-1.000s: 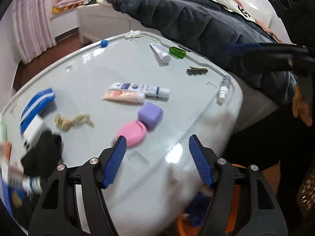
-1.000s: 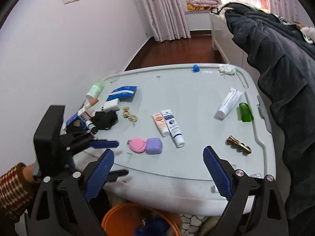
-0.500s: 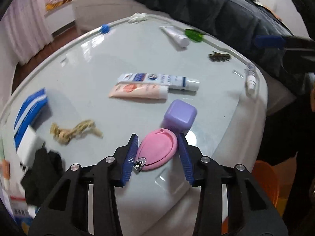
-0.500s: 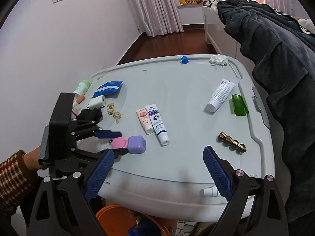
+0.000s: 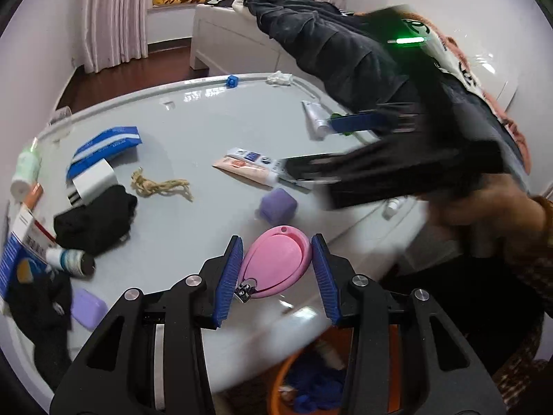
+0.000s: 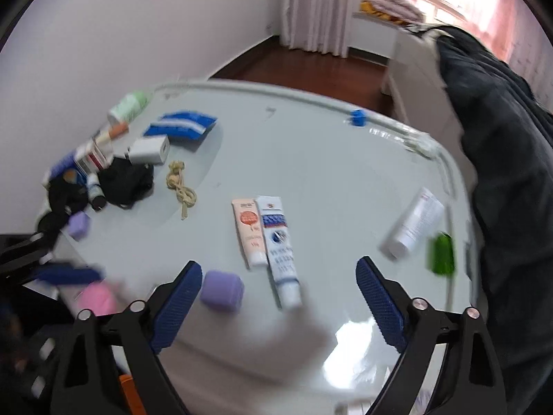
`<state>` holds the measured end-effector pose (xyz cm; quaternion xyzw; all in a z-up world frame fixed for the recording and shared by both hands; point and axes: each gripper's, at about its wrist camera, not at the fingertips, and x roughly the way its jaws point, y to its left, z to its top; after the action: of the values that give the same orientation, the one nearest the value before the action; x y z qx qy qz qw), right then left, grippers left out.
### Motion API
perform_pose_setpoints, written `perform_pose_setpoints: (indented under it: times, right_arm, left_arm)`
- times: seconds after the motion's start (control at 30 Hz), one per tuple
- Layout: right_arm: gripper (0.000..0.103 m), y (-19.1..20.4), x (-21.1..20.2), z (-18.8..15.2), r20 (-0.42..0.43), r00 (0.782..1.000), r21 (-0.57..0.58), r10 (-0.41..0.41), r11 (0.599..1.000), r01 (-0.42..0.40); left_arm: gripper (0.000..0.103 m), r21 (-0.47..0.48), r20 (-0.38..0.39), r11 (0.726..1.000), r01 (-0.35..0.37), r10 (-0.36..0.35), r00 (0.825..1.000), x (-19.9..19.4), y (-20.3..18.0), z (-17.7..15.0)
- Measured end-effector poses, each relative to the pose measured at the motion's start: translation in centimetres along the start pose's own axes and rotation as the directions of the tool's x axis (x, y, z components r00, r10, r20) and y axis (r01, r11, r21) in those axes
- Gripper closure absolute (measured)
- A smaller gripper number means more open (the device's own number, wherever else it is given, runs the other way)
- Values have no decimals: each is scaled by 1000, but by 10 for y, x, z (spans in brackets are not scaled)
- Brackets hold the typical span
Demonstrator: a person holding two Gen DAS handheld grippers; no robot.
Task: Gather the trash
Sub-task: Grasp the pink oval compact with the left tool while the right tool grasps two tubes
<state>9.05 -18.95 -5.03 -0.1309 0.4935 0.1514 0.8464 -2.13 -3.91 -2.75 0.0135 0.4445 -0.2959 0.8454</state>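
The pink nail clipper case (image 5: 276, 263) sits between the two blue pads of the left gripper (image 5: 276, 273), at the near edge of the counter (image 5: 207, 131). The jaws are narrow and pressed on both its sides, so I judge it is held, and it looks lifted a little from the surface. I think it is gripped across its width because the flat oval shape offers no better hold. Under the counter edge stands an orange bin (image 5: 280, 380) with blue things inside, probably where the collected pieces go, so the case is held close to its drop place.

Just beyond the case lies a purple cube (image 5: 278, 205), apart from it. The right gripper (image 6: 276, 297) hangs over this same cube (image 6: 222, 290), its jaws wide and have just closed a little, with nothing pressed between them; the cube lies near its left pad. Two tubes (image 6: 266, 238) lie side by side further in. A rope piece (image 5: 159, 185) and black cloth (image 5: 95, 219) rest toward the wall side.
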Motion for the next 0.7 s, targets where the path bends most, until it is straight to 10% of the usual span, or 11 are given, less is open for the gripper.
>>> perform_pose_setpoints:
  times: [0.4,0.53,0.7]
  right_arm:
    - [31,9,62,20,-117,993,-12,-32,999,31]
    - [71,-2,62,23,-168,984,81,58,996,-45]
    - [83,-1,45,18,-144,986,79,88,994,-77]
  left_arm:
    - [62,-18,18,1000,23,-23,1000,-4,7,0]
    - [62,-16,23,999,32,-32,999,-4,6,1]
    - [62,-28,28,999,45,-44,999,-5,8,1]
